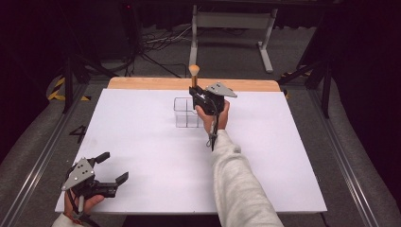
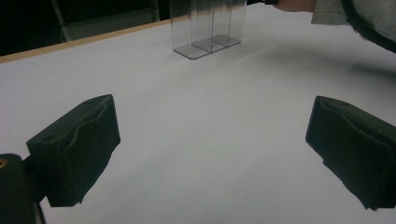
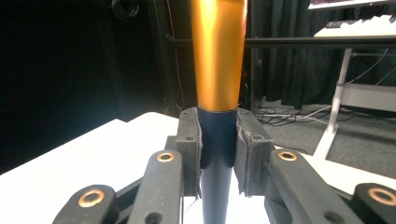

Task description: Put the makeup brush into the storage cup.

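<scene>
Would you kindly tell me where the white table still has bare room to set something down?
Most of the white table is bare: the wide patch between the open left gripper and the clear plastic compartment box, and the right half beyond the grey sleeve. It is crowded only at the box, where the right gripper holds an upright gold-and-black makeup brush.

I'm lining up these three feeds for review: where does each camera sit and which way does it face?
High view: above the person's side, looking forward and down on the table; both forearms, left gripper and right gripper show.
Left gripper view: low over the table, facing the clear holder between open jaws.
Right gripper view: along jaws shut on the brush, facing the dark room.
Shared: high and left gripper views both show the holder.
</scene>
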A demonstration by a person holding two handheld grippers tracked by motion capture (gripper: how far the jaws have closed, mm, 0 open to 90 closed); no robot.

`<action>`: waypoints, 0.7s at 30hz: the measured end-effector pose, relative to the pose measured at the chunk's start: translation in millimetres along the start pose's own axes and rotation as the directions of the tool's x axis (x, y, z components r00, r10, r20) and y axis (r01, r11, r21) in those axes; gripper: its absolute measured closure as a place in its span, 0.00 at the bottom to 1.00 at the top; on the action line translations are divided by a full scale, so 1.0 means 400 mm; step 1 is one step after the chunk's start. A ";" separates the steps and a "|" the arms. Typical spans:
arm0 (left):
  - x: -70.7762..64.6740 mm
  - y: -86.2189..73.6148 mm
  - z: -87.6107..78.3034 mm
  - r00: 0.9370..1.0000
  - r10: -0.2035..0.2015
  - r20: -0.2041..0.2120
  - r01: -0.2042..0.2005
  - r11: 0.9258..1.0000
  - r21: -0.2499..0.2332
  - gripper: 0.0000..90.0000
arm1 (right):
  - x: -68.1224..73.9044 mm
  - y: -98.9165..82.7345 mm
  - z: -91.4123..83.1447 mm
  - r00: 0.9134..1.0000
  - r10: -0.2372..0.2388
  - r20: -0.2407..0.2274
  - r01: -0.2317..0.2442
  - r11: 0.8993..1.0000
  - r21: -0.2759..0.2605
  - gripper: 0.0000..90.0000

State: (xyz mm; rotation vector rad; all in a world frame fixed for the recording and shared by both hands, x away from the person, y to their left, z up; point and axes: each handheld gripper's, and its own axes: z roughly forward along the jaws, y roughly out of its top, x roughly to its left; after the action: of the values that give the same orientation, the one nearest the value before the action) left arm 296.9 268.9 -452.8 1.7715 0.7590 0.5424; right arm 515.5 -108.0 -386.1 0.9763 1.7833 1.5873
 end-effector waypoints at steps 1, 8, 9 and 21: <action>0.001 0.000 0.001 1.000 0.000 0.003 0.000 1.000 -0.002 0.04 | 0.001 -0.004 0.001 1.000 0.000 -0.001 0.000 1.000 0.003 0.83; 0.001 0.001 0.000 1.000 0.003 0.005 -0.003 1.000 0.004 0.04 | 0.003 -0.019 0.004 1.000 0.006 -0.004 -0.006 1.000 0.014 0.83; 0.001 0.000 0.002 1.000 0.002 0.002 -0.002 1.000 0.003 0.04 | 0.005 -0.020 0.003 1.000 0.006 -0.006 -0.006 1.000 0.016 0.83; 0.001 -0.001 0.003 1.000 -0.007 0.007 0.007 1.000 0.007 0.04 | 0.013 -0.041 -0.001 1.000 0.005 0.004 -0.005 0.999 0.037 0.83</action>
State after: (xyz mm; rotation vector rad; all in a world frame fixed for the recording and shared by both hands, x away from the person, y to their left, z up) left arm 298.1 268.4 -453.6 1.7761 0.7631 0.5296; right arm 509.4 -104.6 -402.0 1.0009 1.8152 1.5588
